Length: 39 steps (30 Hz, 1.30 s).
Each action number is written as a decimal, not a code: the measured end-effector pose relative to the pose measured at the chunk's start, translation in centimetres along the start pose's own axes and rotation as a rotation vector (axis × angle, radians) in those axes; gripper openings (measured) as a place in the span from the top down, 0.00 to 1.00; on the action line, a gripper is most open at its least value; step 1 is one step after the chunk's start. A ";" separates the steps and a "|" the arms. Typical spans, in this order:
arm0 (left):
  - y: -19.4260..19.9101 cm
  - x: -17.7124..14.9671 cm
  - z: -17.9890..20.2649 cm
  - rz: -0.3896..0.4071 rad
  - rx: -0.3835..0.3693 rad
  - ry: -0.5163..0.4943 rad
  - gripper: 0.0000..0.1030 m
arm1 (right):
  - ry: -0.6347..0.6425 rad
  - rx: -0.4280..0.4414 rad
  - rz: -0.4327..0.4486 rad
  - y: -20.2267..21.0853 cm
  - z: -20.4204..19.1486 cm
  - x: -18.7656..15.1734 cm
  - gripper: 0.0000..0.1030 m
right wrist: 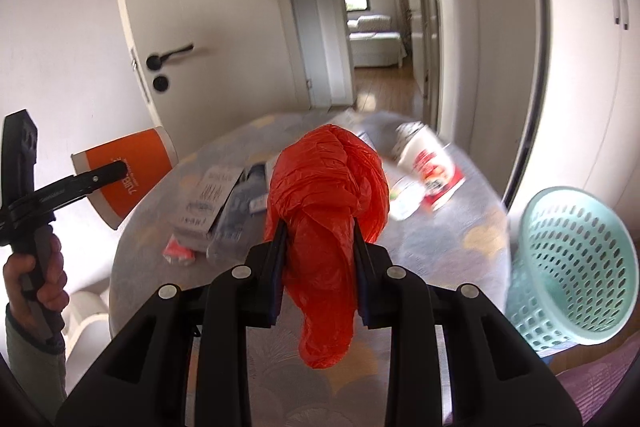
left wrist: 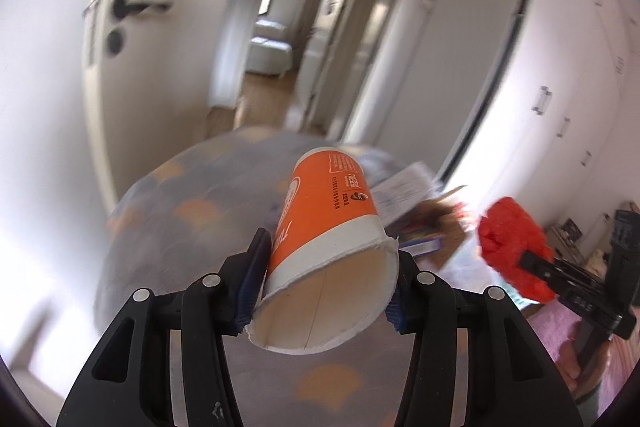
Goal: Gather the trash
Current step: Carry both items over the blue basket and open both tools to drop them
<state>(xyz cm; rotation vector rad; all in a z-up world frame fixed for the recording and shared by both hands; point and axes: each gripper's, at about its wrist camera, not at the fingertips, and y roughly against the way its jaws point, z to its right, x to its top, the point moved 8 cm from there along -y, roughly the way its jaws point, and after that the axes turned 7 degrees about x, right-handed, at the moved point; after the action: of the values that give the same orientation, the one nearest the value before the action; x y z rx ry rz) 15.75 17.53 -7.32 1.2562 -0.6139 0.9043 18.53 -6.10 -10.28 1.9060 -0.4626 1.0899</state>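
Left gripper (left wrist: 326, 291): fingers pinch the orange-and-white paper cup (left wrist: 326, 223) near its torn rim, held above the round grey patterned desk (left wrist: 192, 211). Right gripper (right wrist: 318, 251): fingers clamp a crumpled red plastic bag (right wrist: 326, 195) (knotted). Mint perforated plastic basket (right wrist: 576, 267) tilted beside the desk.

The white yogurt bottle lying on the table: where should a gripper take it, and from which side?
Probably across its white body, coming from above. The white yogurt bottle lies on its side on the table, so the rounded body faces up, with free space beside it. Both grippers are full now, so one must first unload, perhaps into the green basket.
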 end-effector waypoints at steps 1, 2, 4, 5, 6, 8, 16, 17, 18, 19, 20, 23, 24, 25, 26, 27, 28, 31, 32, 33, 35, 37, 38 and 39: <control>0.1 0.4 1.5 0.009 -0.022 -0.019 0.53 | -0.004 -0.009 0.012 0.5 0.4 0.3 0.75; 0.2 0.7 2.8 0.015 -0.043 -0.035 0.53 | -0.011 -0.028 0.033 1.4 1.2 0.8 0.75; 0.1 1.3 6.4 0.019 -0.105 -0.071 0.53 | -0.029 -0.062 0.059 2.6 2.7 1.4 0.75; -0.1 1.5 7.7 0.017 -0.128 -0.082 0.53 | -0.037 -0.077 0.067 3.1 3.4 1.6 0.75; -0.3 1.7 9.5 0.013 -0.158 -0.099 0.53 | -0.048 -0.101 0.077 3.7 4.5 1.8 0.75; -1.0 1.8 12.5 0.004 -0.196 -0.131 0.53 | -0.073 -0.158 0.092 4.9 6.7 2.1 0.75; -6.2 0.7 24.3 -0.082 -0.341 -0.213 0.53 | -0.312 -0.366 0.061 7.2 18.0 0.1 0.75; -6.9 0.3 25.1 -0.095 -0.347 -0.219 0.53 | -0.365 -0.395 0.045 7.4 20.1 -0.8 0.75; -8.0 -0.2 26.4 -0.111 -0.353 -0.228 0.53 | -0.390 -0.405 0.038 7.4 21.1 -1.3 0.75; -9.0 -0.6 27.6 -0.128 -0.358 -0.235 0.53 | -0.417 -0.417 0.032 7.5 22.3 -1.9 0.75; -9.8 -1.1 28.3 -0.145 -0.364 -0.238 0.53 | -0.442 -0.441 0.023 7.7 23.5 -2.7 0.75; -12.7 -2.5 31.2 -0.210 -0.385 -0.248 0.53 | -0.486 -0.477 0.002 7.9 26.2 -4.4 0.75; -14.0 -3.2 32.4 -0.233 -0.383 -0.262 0.53 | -0.497 -0.480 -0.003 7.8 26.5 -4.8 0.75; -14.5 -3.5 32.9 -0.247 -0.384 -0.267 0.53 | -0.506 -0.486 -0.009 7.6 27.0 -5.2 0.75; -15.3 -4.0 33.5 -0.265 -0.388 -0.267 0.53 | -0.514 -0.491 -0.018 7.4 27.5 -5.6 0.75; -16.5 -4.7 34.5 -0.292 -0.398 -0.265 0.53 | -0.522 -0.493 -0.025 7.2 28.0 -5.9 0.74; -17.2 -5.1 35.0 -0.310 -0.403 -0.264 0.53 | -0.530 -0.496 -0.029 6.9 28.3 -6.2 0.73; -19.4 -6.4 36.8 -0.353 -0.409 -0.273 0.53 | -0.554 -0.498 -0.046 6.6 29.5 -7.0 0.73; -19.7 -6.8 37.2 -0.363 -0.412 -0.274 0.53 | -0.564 -0.499 -0.051 6.4 30.0 -7.3 0.73; -20.3 -7.2 37.8 -0.377 -0.415 -0.275 0.53 | -0.570 -0.500 -0.054 5.9 30.2 -7.2 0.73; -21.2 -8.1 38.6 -0.391 -0.417 -0.282 0.53 | -0.582 -0.500 -0.064 5.4 30.9 -7.6 0.73; -22.3 -8.7 39.5 -0.404 -0.415 -0.285 0.52 | -0.594 -0.506 -0.068 5.4 31.4 -8.1 0.72; -22.6 -8.9 39.8 -0.412 -0.416 -0.285 0.52 | -0.603 -0.510 -0.069 5.4 31.7 -8.2 0.69; -23.1 -9.1 40.0 -0.421 -0.415 -0.284 0.52 | -0.611 -0.513 -0.069 5.3 31.8 -8.3 0.68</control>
<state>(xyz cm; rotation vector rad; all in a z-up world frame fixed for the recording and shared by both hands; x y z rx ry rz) 33.68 -24.73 -17.88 1.0817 -0.6839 0.2318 26.68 -36.15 -22.18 1.7350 -0.9078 0.2703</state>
